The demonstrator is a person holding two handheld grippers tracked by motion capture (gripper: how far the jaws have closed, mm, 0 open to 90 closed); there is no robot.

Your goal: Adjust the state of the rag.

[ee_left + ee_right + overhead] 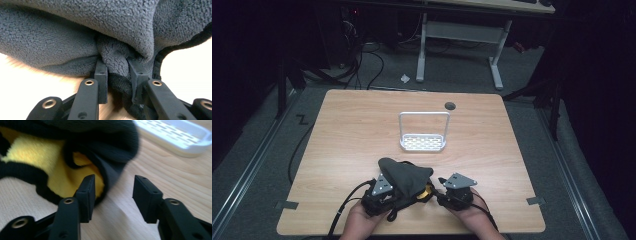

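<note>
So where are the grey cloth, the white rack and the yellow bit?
grey cloth (75, 32), left gripper view, fleecy top fold.
white rack (423, 143), high view, slotted base.
yellow bit (32, 150), right gripper view, lining.

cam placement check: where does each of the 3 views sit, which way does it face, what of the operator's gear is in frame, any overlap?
High view: above the person's side, facing forward and down on the table; both hands, left gripper, right gripper.
Left gripper view: rides the left gripper, looking along jaws pinching the grey fleece garment.
Right gripper view: rides the right gripper, jaws open beside the garment's yellow lining, white rack beyond.
Shared: all show the garment; high and right views show the rack.
</note>
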